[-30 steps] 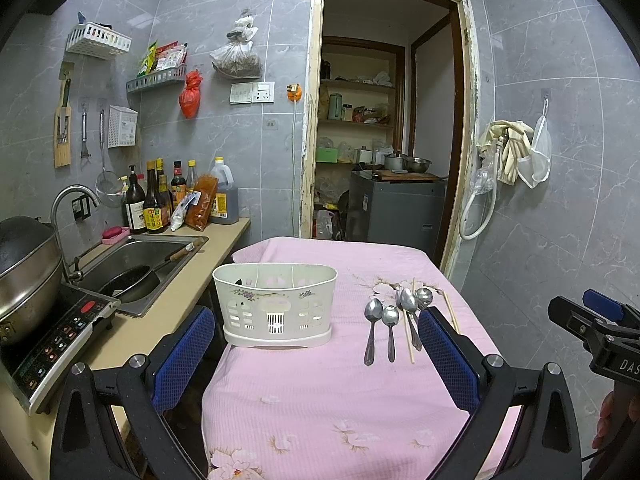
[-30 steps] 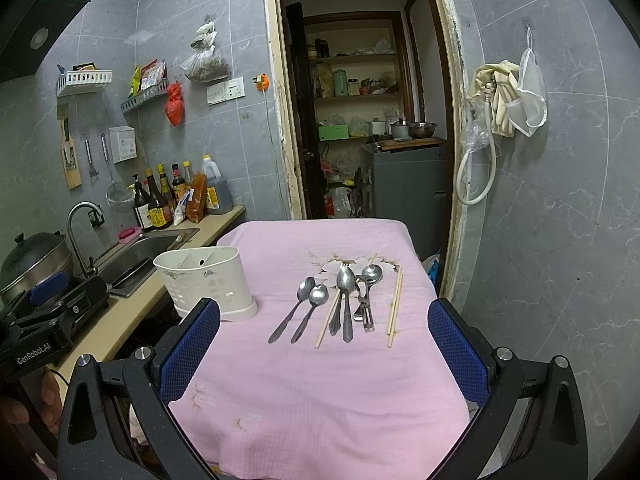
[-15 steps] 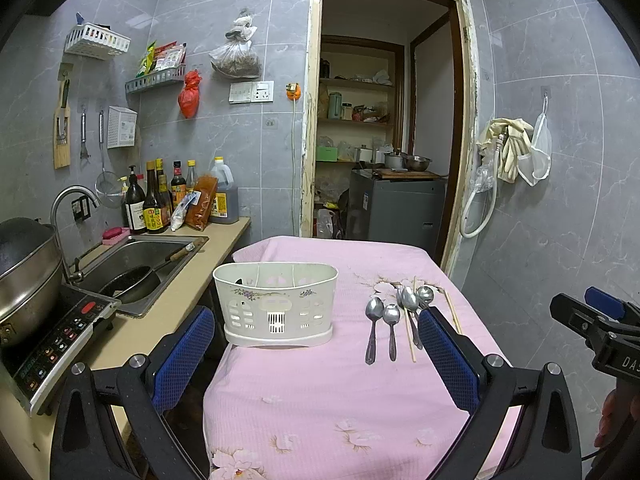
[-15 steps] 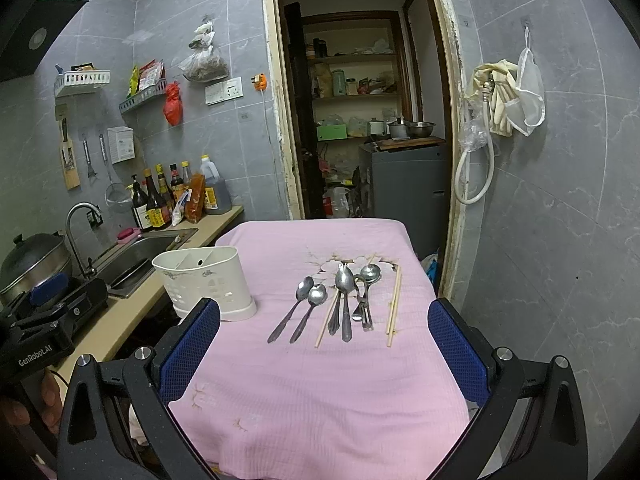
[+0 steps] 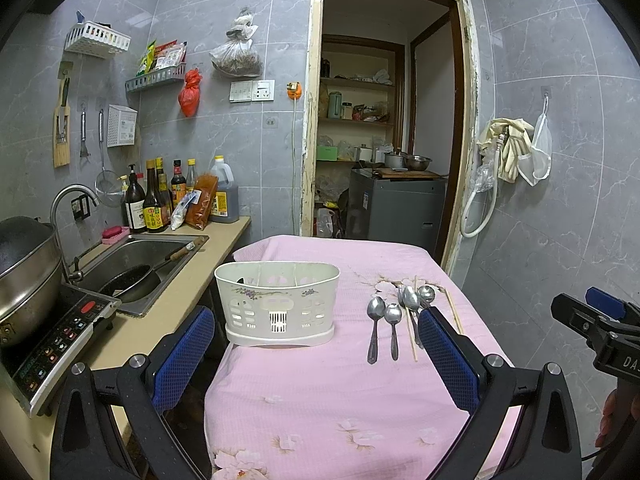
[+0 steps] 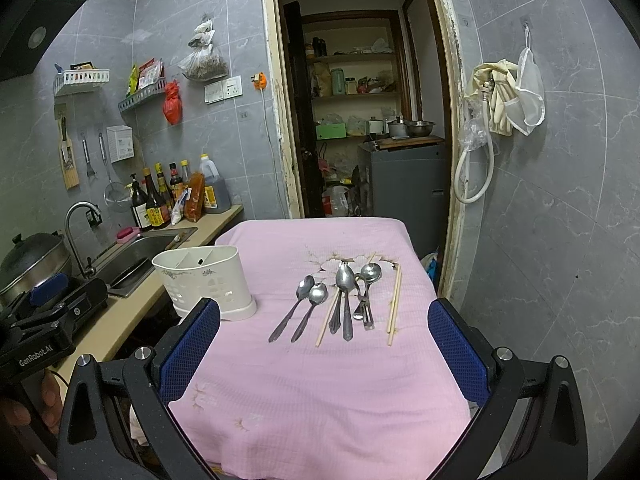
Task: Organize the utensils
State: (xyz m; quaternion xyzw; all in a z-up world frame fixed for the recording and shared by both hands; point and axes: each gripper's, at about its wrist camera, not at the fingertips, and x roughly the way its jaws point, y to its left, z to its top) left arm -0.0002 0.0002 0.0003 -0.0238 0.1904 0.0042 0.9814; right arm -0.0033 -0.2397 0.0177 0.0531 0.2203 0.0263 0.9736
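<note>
A white plastic utensil caddy (image 5: 277,304) (image 6: 206,280) stands on the left of a table under a pink cloth (image 5: 320,396) (image 6: 320,396); its compartments look empty. To its right lie several metal spoons (image 5: 376,322) (image 6: 345,292), a fork and wooden chopsticks (image 6: 394,304), handles toward me. My left gripper (image 5: 316,356) hovers open over the near part of the table, short of the caddy. My right gripper (image 6: 324,354) is open too, held back from the utensils. Nothing sits between either pair of blue pads.
Left of the table runs a counter with a sink (image 5: 140,256), a pan in it, an induction hob (image 5: 52,340) with a pot, and sauce bottles (image 5: 154,200). A doorway (image 5: 384,140) opens behind the table. Tiled wall stands close on the right.
Both grippers drifted very slightly; the right one eased a little nearer the utensils. Nothing on the table has moved.
</note>
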